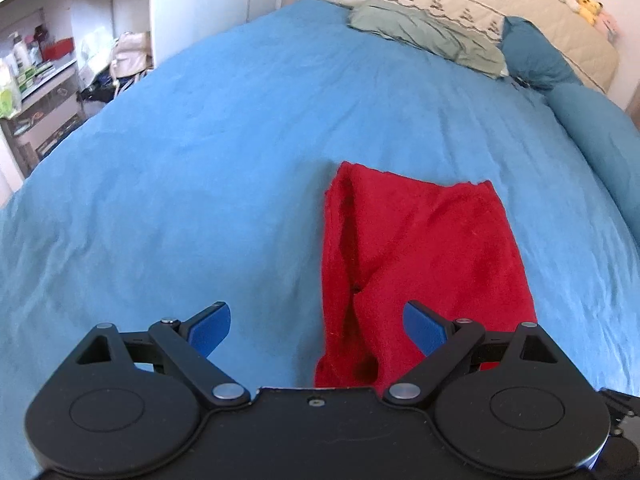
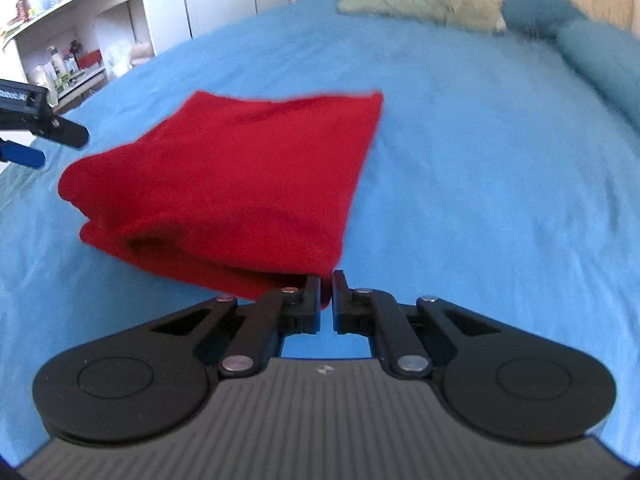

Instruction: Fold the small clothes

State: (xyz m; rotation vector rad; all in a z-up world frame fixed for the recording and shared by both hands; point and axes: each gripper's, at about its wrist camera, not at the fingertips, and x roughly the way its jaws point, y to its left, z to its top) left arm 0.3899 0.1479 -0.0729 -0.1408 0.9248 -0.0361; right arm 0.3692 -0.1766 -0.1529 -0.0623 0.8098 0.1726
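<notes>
Blue bedspread, white shelves beside.

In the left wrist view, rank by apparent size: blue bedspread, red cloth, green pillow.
1. blue bedspread
2. red cloth
3. green pillow; it lies farther off, so its true size against the cloth is unsure.

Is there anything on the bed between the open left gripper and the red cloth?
Nothing visible. The left gripper hangs open right at the red cloth's near end, with only bare blue bedsheet around. The right gripper already pinches a corner.
</notes>
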